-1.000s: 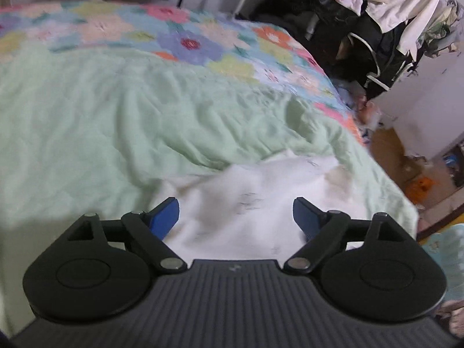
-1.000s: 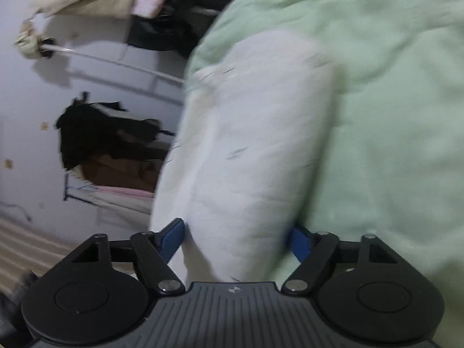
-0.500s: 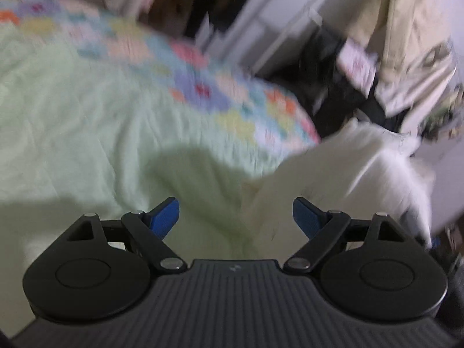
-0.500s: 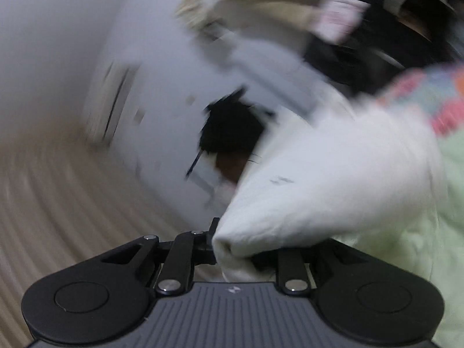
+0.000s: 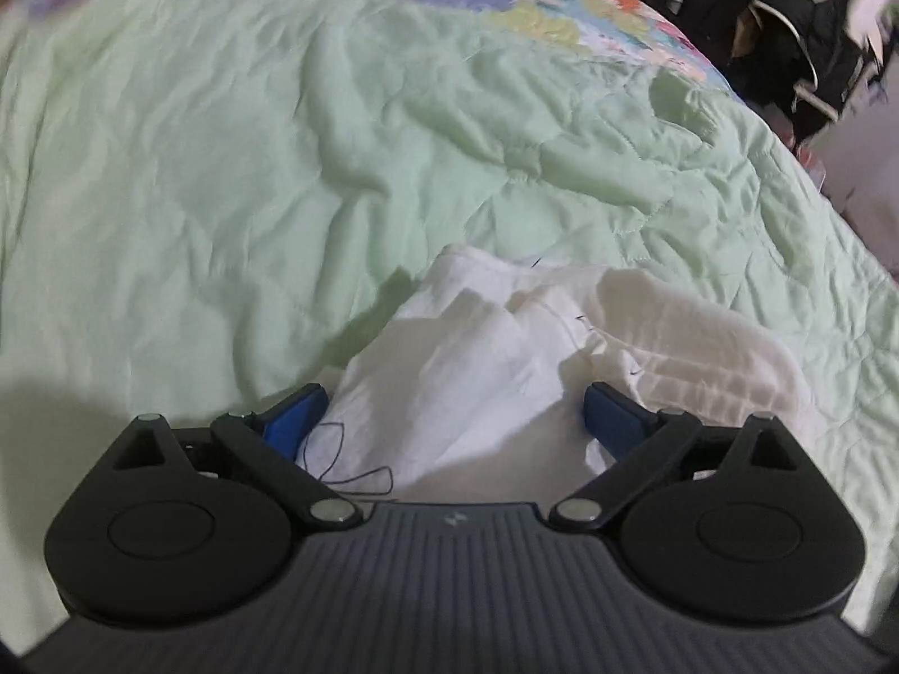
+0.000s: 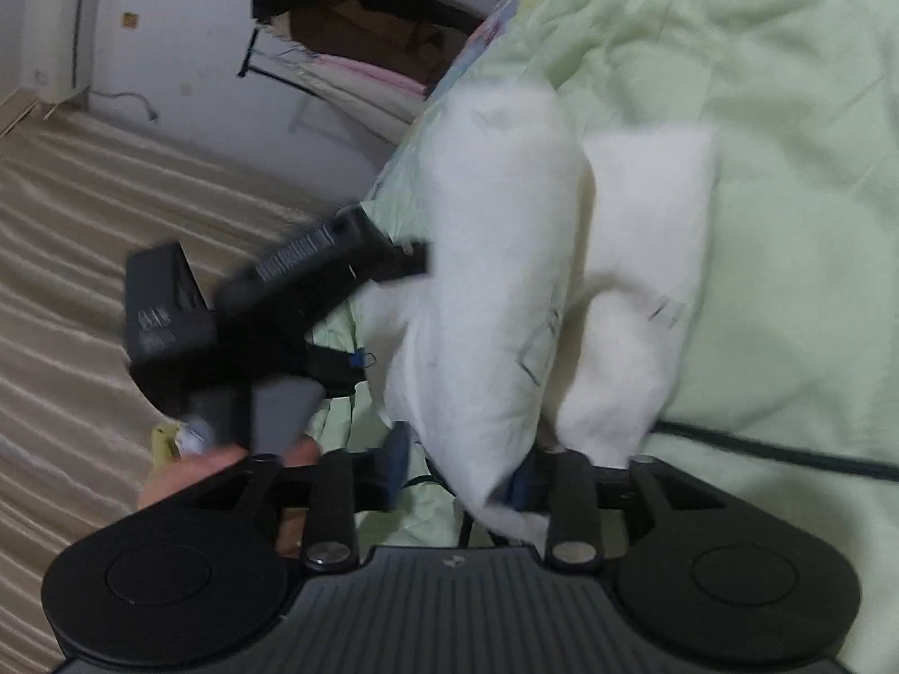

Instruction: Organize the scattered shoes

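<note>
No shoes are in view. A white cloth (image 5: pixel 505 348) lies bunched on the green quilt (image 5: pixel 253 168). My left gripper (image 5: pixel 452 421) is open, its blue fingers on either side of the cloth's near end. In the right wrist view my right gripper (image 6: pixel 461 469) has its fingers drawn close on a fold of the same white cloth (image 6: pixel 505 281), which hangs up from the quilt (image 6: pixel 786 112). The left gripper's black body (image 6: pixel 269 303) reaches in from the left and touches the cloth.
A floral patchwork blanket (image 5: pixel 534 0) covers the far end of the bed. Dark clothes hang on a rack (image 5: pixel 786 39) at the right. Beige curtain folds (image 6: pixel 84 224), a white wall and another clothes rack (image 6: pixel 365 17) lie beyond the bed. A black cable (image 6: pixel 786 452) crosses the quilt.
The right gripper closed on the white cloth and carried it across the bed. The left gripper swung back down over the cloth and stayed open.
</note>
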`<control>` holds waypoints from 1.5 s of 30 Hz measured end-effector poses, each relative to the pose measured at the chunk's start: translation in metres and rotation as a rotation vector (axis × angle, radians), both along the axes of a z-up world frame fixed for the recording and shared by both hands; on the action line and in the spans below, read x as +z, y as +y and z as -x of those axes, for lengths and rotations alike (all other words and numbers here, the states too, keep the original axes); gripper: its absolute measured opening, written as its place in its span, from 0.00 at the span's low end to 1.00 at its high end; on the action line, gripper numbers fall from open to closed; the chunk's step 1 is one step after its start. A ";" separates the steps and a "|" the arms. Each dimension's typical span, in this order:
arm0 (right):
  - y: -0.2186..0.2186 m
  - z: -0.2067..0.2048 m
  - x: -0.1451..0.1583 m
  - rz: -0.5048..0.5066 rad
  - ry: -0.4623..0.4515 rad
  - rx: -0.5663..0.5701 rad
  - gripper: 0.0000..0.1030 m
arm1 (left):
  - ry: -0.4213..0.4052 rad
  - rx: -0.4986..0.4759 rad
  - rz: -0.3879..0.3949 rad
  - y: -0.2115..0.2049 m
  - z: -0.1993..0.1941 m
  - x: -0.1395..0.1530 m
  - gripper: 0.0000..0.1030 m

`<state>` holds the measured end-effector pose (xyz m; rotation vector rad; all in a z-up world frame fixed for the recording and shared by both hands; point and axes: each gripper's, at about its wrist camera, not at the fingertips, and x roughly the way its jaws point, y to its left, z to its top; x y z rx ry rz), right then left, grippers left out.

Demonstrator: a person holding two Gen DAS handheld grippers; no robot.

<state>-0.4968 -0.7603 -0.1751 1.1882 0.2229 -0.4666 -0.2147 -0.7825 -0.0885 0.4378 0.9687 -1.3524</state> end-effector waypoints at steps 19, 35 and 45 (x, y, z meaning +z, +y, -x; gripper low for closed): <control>-0.022 0.034 -0.004 -0.047 0.130 -0.304 0.63 | 0.371 0.141 0.041 0.041 -0.071 -0.029 0.99; -0.041 -0.018 -0.031 0.066 -0.050 -0.178 0.26 | 0.204 0.036 0.126 0.050 -0.047 -0.019 0.42; 0.004 -0.014 0.063 0.306 -0.170 -0.070 0.26 | 0.174 0.145 0.303 0.144 -0.043 0.072 0.37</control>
